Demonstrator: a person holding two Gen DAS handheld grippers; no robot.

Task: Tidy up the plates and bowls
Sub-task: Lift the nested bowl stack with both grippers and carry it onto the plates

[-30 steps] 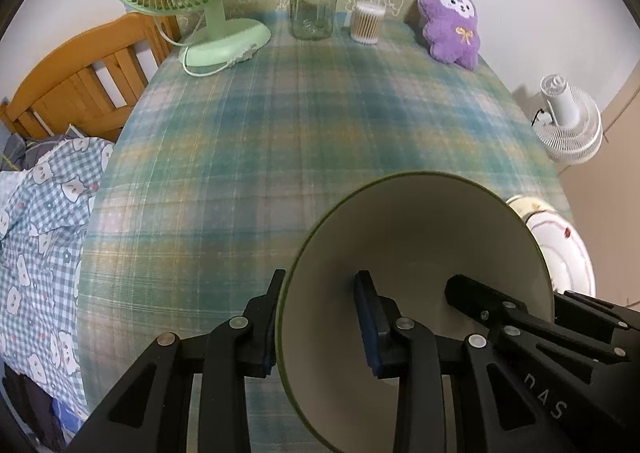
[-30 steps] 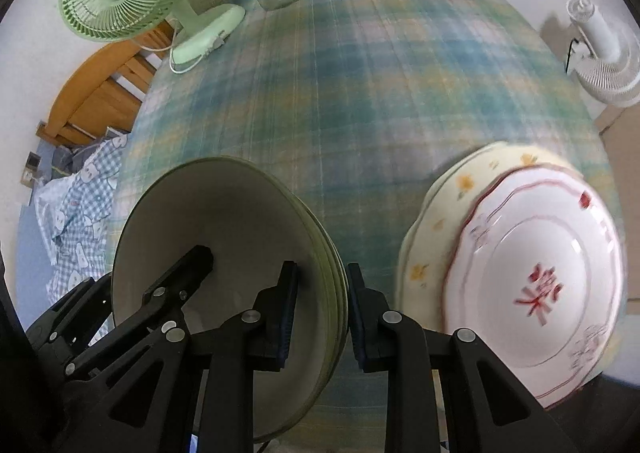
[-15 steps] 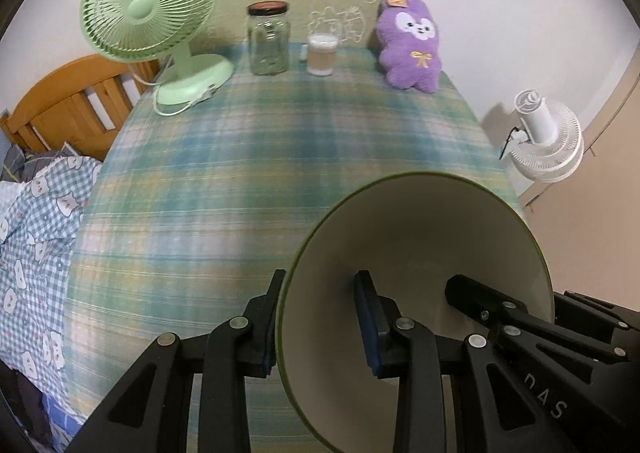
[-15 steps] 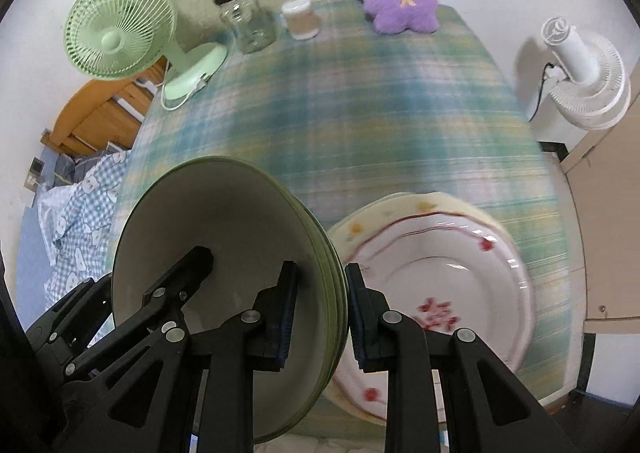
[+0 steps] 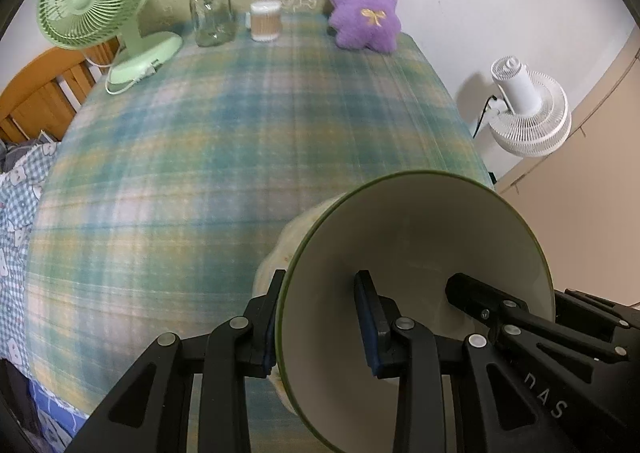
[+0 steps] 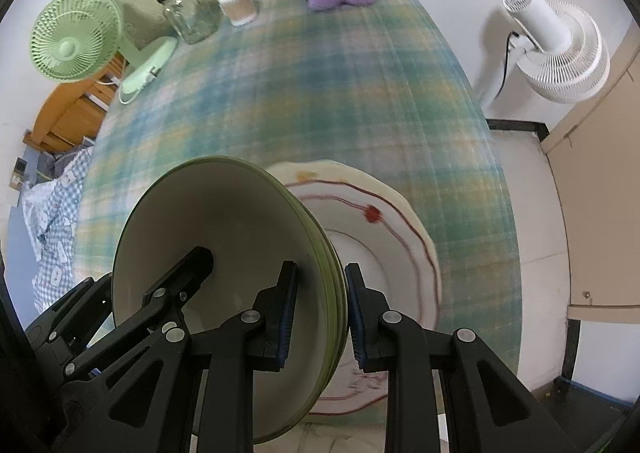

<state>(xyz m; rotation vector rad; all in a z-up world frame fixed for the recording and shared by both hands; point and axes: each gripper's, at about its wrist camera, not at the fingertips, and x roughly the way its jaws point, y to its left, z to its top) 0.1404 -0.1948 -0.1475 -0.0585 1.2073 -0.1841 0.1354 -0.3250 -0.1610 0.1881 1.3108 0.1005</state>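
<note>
Grippers first: the left gripper (image 5: 320,317) pinches the left side of the bowls' rim, one finger outside and one inside, and the right gripper (image 6: 318,307) pinches the right side of the same rim the same way. What they carry between them is a stack of green-rimmed bowls (image 6: 224,253); the right wrist view shows several nested edges between the fingers. The stack hangs in the air, tipped steeply, just over the near right part of the bench (image 5: 200,133), above the plates.

Slipping is the main risk, I judge. Each gripper holds only a narrow bite of smooth rim, and the nested bowls could slide against one another if one side eases or the two hands drift apart. A bowl dropping would land on the white plate with the red line (image 6: 380,253), which lies on a cream plate (image 6: 320,169) close to the bench's near right edge. A knock could chip either one, or nudge the pair toward that edge.

Setting down unevenly is the other hazard: if one side of the stack touches first, it may tilt and spill its upper bowls.

Farther off, the green fan (image 5: 96,1), glass jar (image 5: 211,13), small cup (image 5: 265,21) and purple plush toy (image 5: 366,9) stand along the far edge, well apart from this.
</note>
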